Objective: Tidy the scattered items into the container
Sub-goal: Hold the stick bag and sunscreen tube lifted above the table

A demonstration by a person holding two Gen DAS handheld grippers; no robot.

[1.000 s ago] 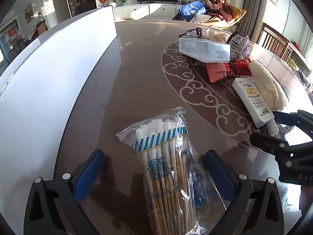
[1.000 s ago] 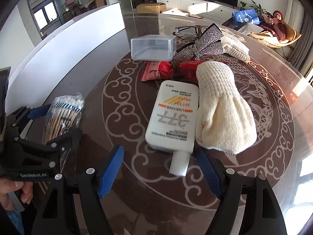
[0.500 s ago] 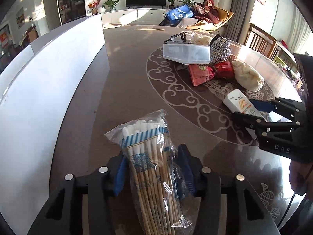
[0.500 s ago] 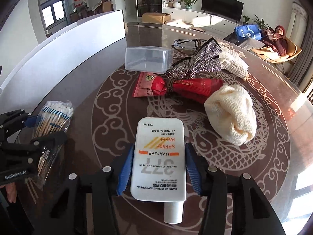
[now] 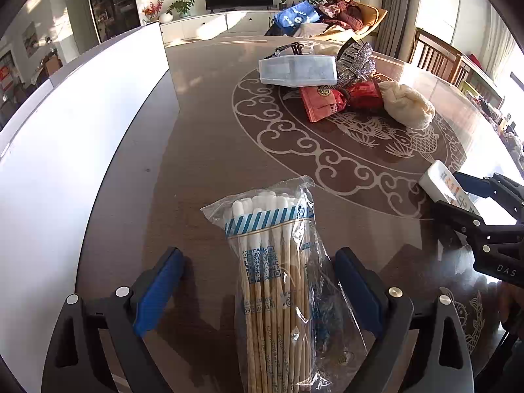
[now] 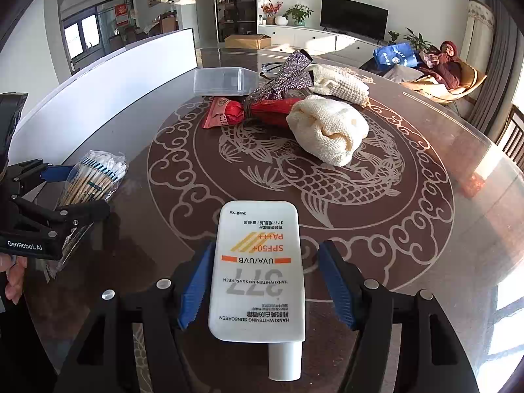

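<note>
A bag of cotton swabs (image 5: 268, 216) lies on the brown table between the fingers of my left gripper (image 5: 257, 262). Its jaws are opening, and both pads stand clear of the bag. A white sunscreen tube (image 6: 258, 268) lies cap toward me between the fingers of my right gripper (image 6: 265, 249). These jaws are opening too, with a small gap on each side of the tube. The clear plastic container (image 6: 224, 80) sits at the far side of the table. From the right wrist, the left gripper (image 6: 82, 190) and the swab bag (image 6: 95, 177) show at the left.
Near the container (image 5: 298, 70) lie a red packet (image 6: 226, 114), a sparkly hair bow (image 6: 288, 75), a rolled cream knit (image 6: 330, 131) and glasses (image 5: 294, 47). A white board (image 5: 65, 137) stands along the table's left. A person reclines in a chair (image 6: 448, 65) beyond.
Both grippers closed on their items half a second ago and have since opened. The right gripper drew the sunscreen tube back, away from the cream knit. The swab bag stayed put.
</note>
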